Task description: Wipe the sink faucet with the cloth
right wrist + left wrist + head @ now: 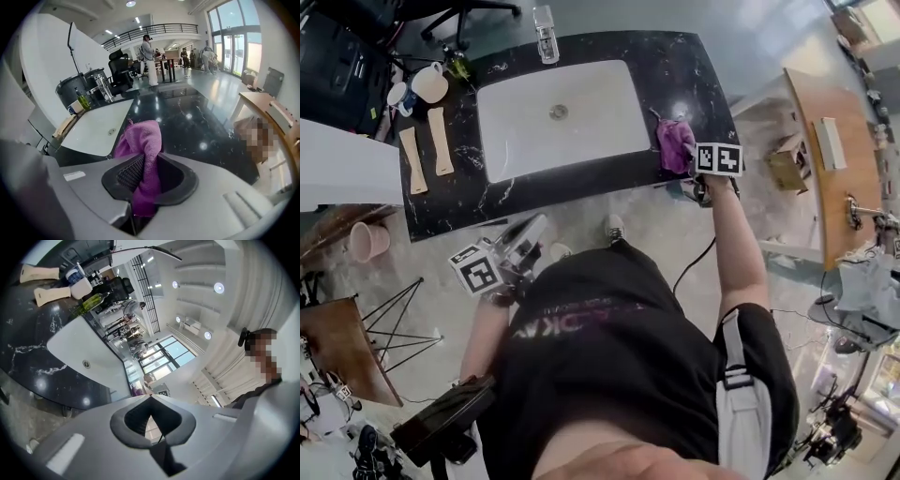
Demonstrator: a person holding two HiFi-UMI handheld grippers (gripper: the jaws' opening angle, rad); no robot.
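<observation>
Right gripper view: right gripper [143,164] tight on cloth [142,138], seemingly over counter [187,117] beside sink [93,131].

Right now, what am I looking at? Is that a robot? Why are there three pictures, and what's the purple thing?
It isn't a robot. A person holds a grabbing tool in each hand. The head view comes from a camera on the person's head, looking down. The two gripper views come from cameras riding on the tools.

Below is a black counter with a white sink and a faucet at its far edge. Two wooden spatulas and some mugs sit to the left.

The right gripper has its fingers pinched on a purple cloth, over the counter just beside the sink. The left gripper is closed and empty, held low, away from the counter.
</observation>
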